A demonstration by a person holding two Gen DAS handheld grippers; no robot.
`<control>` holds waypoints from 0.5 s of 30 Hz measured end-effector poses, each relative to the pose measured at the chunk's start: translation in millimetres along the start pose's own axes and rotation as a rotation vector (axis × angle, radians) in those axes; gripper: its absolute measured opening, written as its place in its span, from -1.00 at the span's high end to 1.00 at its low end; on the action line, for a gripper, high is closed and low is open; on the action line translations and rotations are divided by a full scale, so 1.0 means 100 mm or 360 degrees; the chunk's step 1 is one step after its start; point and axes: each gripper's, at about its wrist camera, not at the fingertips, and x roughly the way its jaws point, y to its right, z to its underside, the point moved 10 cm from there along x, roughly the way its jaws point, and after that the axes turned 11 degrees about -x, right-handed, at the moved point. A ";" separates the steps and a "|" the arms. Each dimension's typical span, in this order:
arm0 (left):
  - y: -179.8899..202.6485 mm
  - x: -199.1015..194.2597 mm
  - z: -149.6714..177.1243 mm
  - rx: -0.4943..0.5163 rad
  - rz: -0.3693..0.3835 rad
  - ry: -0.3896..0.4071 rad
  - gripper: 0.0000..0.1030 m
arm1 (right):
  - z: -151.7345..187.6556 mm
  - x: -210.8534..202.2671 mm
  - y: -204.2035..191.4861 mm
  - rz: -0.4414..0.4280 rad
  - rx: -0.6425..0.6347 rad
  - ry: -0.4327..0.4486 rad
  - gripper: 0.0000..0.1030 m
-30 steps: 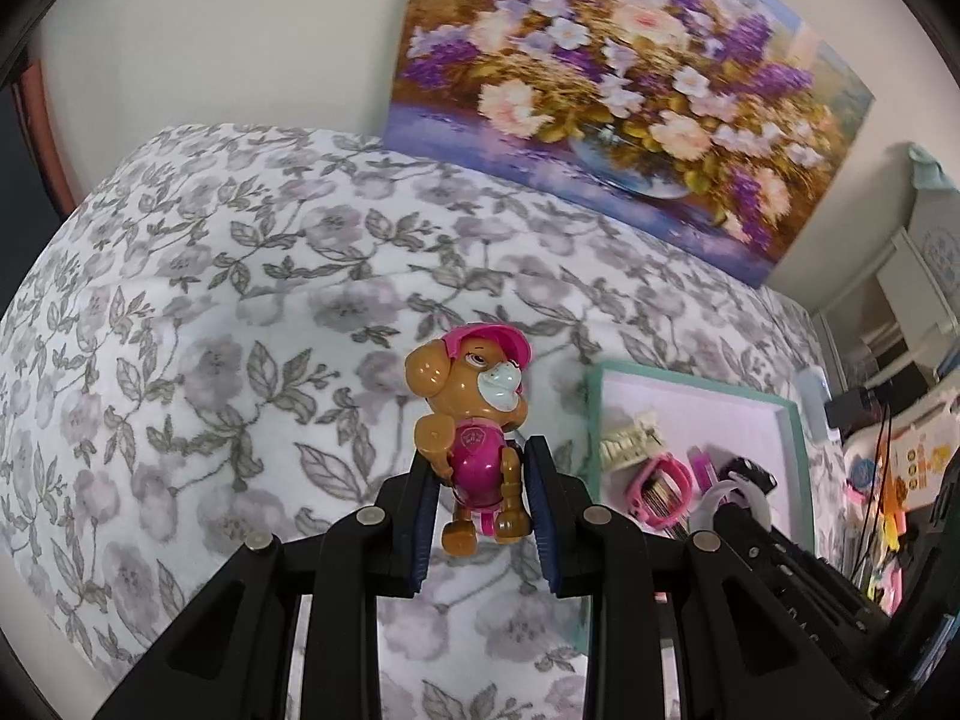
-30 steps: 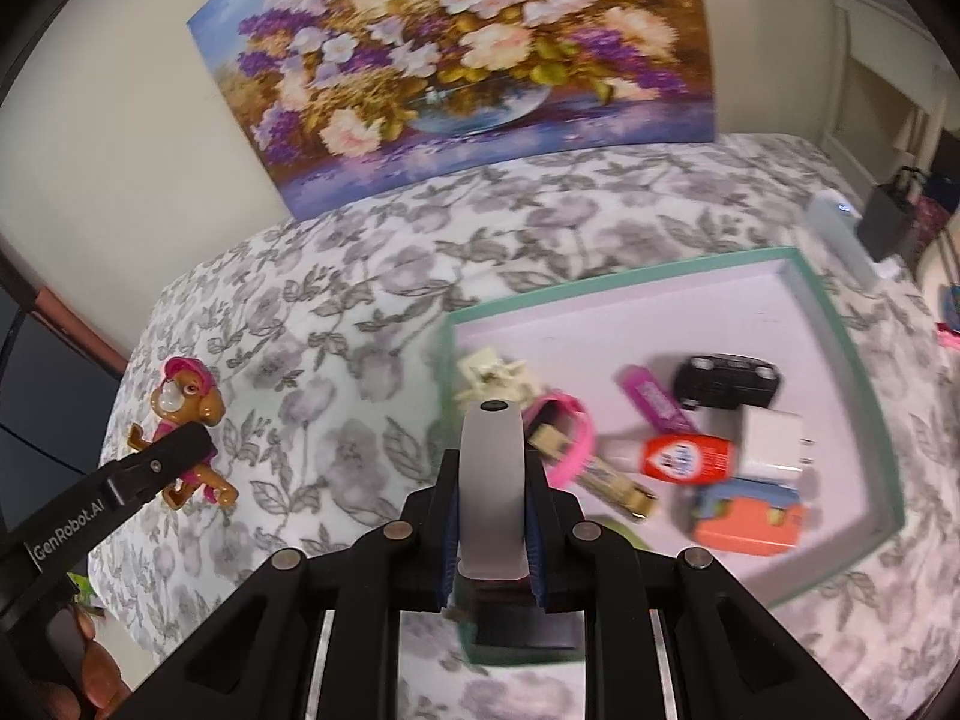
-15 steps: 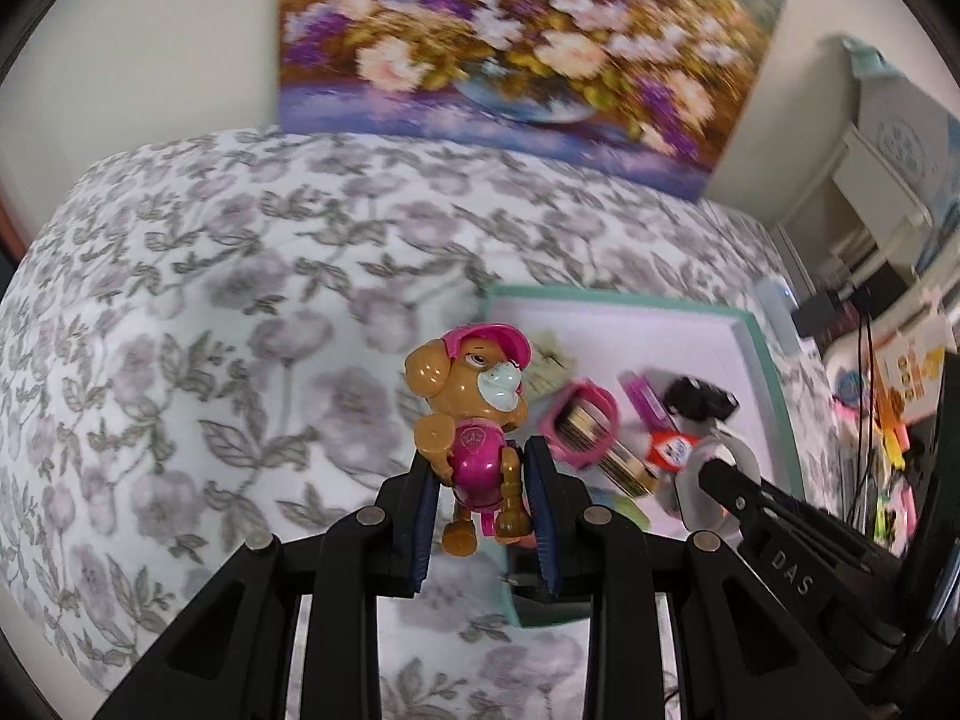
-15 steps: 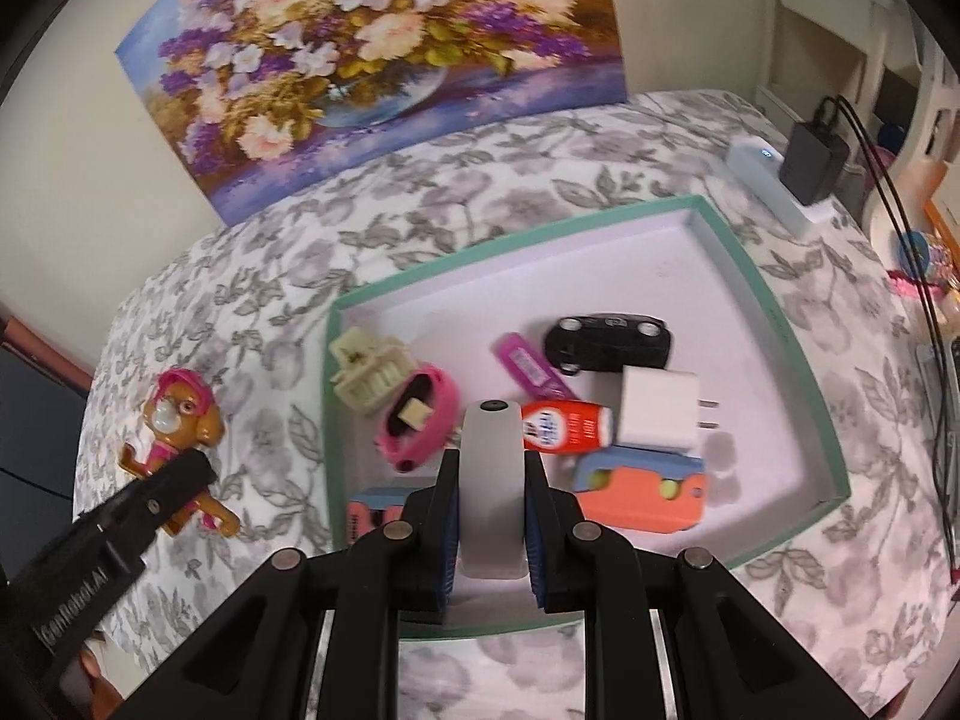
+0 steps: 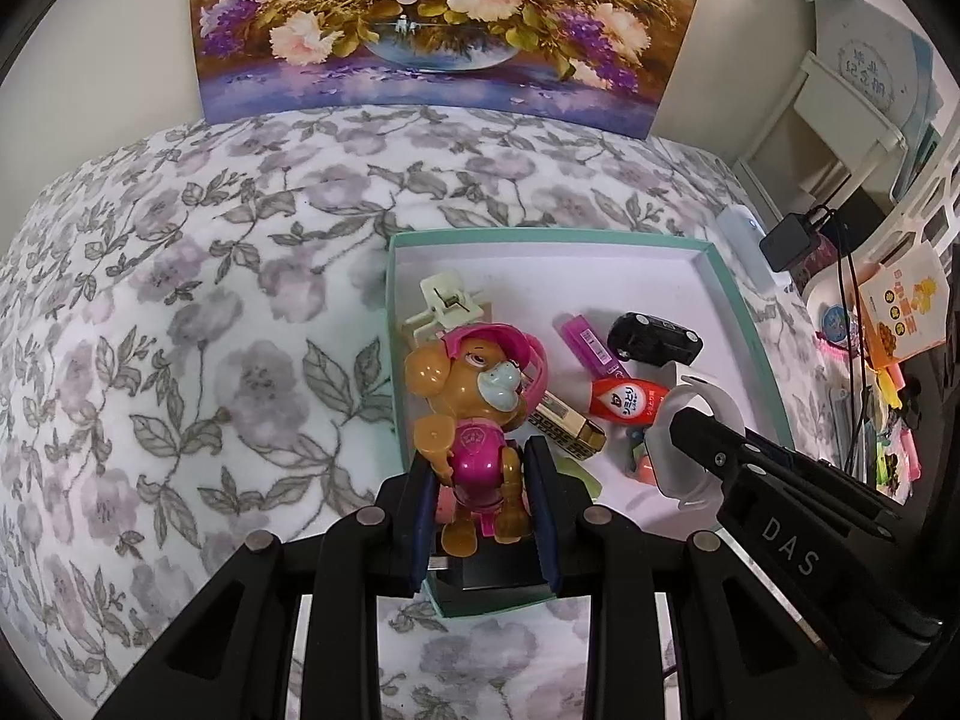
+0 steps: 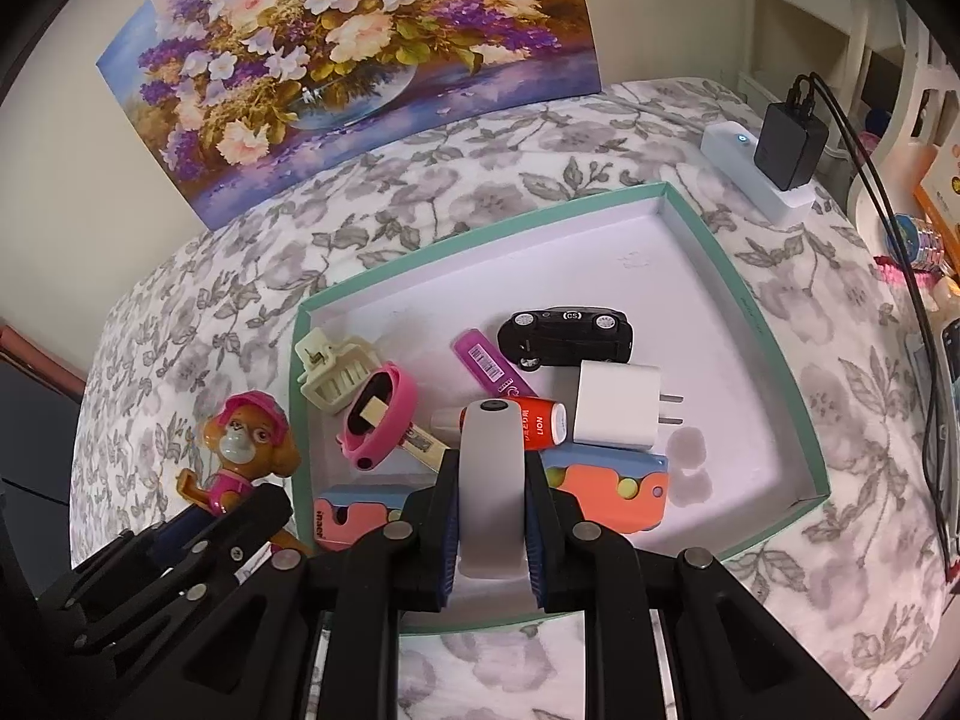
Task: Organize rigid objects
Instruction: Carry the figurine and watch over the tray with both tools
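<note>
Drop-off step, looks like: the pup toy [image 5: 474, 420] is clamped in the left gripper [image 5: 483, 501] over the tray [image 5: 744, 324], a white band [image 6: 489, 480] pinched in the right gripper [image 6: 489, 531]. Next, a bare tray spot is probably needed.

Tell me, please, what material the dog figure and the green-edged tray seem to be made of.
The dog figure looks like moulded plastic with a glossy finish: highlights sit on its snout and the ear and paw look slightly see-through. The tray seems to be cardboard, matte white inside: its thin walls meet in sharp folded corners. Neither can be told for sure.
</note>
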 end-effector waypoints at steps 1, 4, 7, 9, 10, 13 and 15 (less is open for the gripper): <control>0.00 0.01 0.00 0.0006 0.0001 0.0001 0.42 | 0.00 0.00 0.00 -0.0002 0.0001 -0.0003 0.61; 0.04 0.04 0.02 0.0020 0.0016 -0.0007 0.42 | 0.02 0.02 -0.01 -0.0003 -0.0005 -0.0013 0.61; 0.05 0.08 0.05 0.0016 0.0034 -0.0031 0.42 | 0.03 0.04 -0.02 0.0000 -0.0008 -0.0027 0.61; 0.06 0.10 0.06 0.0019 0.0037 -0.0037 0.42 | 0.05 0.06 -0.01 0.0005 -0.0010 -0.0039 0.61; 0.06 0.11 0.05 0.0021 0.0037 -0.0036 0.42 | 0.05 0.06 -0.01 0.0006 -0.0009 -0.0044 0.61; 0.06 0.13 0.06 0.0024 0.0031 -0.0044 0.42 | 0.07 0.09 -0.01 0.0003 -0.0010 -0.0061 0.59; 0.05 0.14 0.06 0.0017 0.0029 -0.0050 0.42 | 0.08 0.11 -0.02 0.0000 -0.0014 -0.0070 0.57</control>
